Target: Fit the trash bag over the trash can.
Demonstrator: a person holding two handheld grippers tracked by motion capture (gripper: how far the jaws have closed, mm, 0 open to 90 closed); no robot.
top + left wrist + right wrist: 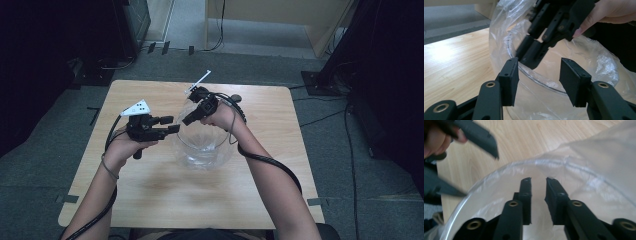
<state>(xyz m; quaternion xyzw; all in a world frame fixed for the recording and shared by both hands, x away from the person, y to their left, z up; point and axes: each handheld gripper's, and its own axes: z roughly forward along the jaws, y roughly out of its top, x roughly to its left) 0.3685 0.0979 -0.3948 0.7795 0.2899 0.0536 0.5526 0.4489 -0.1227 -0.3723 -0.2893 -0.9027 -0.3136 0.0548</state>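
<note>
Clear plastic bag (197, 112) lines glass bowl (202, 145) mid-bench (150, 195). Right gripper (189, 119) over bowl's far rim, jaws narrowly apart, nothing btwn. Left gripper (172, 124) just left of bowl, open, empty.

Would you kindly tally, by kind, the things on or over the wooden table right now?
Clear round bowl: 1
Clear plastic bag lining the bowl: 1
Handheld tools, left tool and right tool: 2
Small dark round object near the table's far edge: 1
Total: 5
</note>
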